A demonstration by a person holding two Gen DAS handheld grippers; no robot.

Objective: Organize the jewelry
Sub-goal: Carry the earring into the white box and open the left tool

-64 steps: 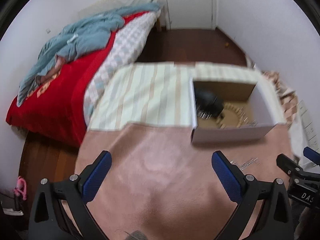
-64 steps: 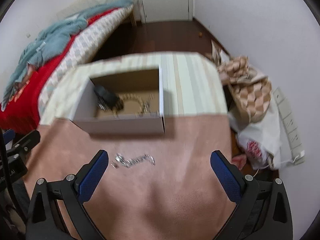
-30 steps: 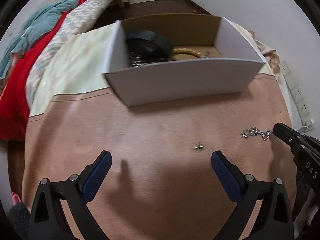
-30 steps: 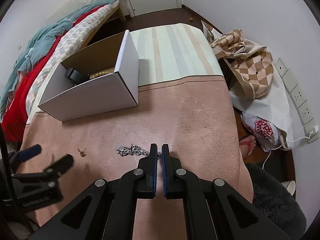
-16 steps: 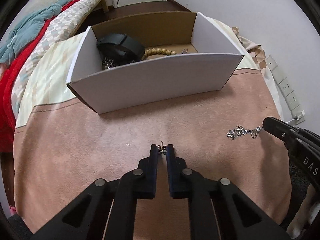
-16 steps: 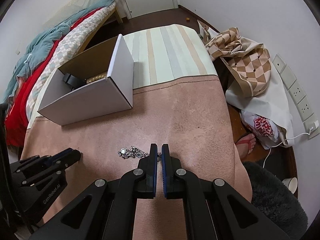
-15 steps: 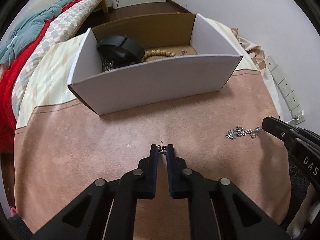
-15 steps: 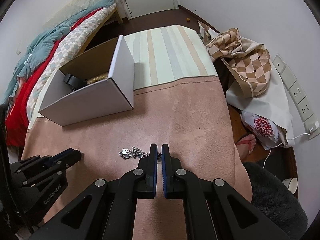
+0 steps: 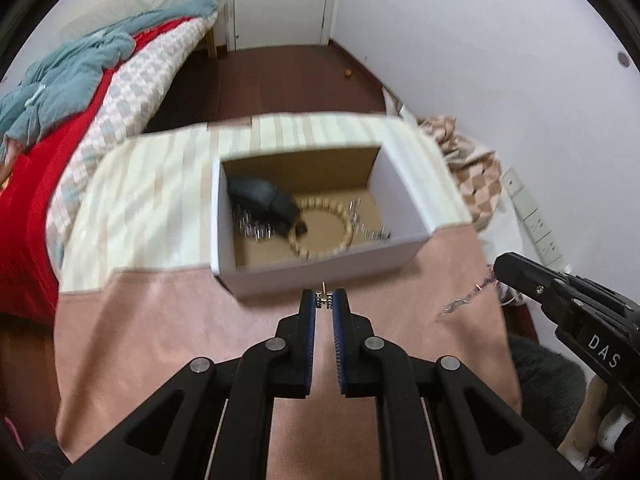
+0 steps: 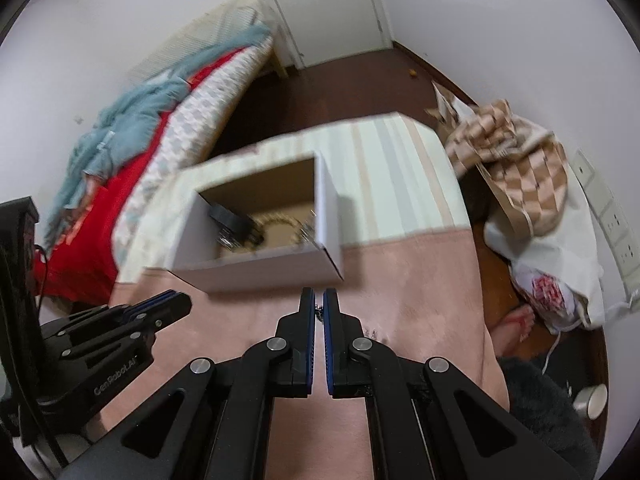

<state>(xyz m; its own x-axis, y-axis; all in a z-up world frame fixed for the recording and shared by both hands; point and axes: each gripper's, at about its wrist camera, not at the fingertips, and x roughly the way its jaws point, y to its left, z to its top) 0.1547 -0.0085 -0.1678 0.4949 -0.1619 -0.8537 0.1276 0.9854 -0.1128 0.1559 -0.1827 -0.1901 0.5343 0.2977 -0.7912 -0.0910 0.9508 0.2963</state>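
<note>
Bedroom table under a pink cloth (image 9: 160,320), with both claws lifting jewelry toward the white cardboard box (image 9: 320,276).

The left gripper (image 9: 324,300) is pinched nearly closed on a tiny metal earring (image 9: 323,298), held at the very fingertips just in front of the box's near wall. The right gripper (image 10: 319,308) is clamped on one end of a thin silver chain (image 9: 466,296), which dangles slack beside the box. Inside the box lie a wooden bead bracelet (image 9: 320,228), a black band (image 9: 260,200) and more silver pieces. Both held items look light, small and slippery. The earring is stiff and likely to flick out of a fingertip pinch, while the limp chain will swing and can snag on the box's rim, so an end grip suits it.
</note>
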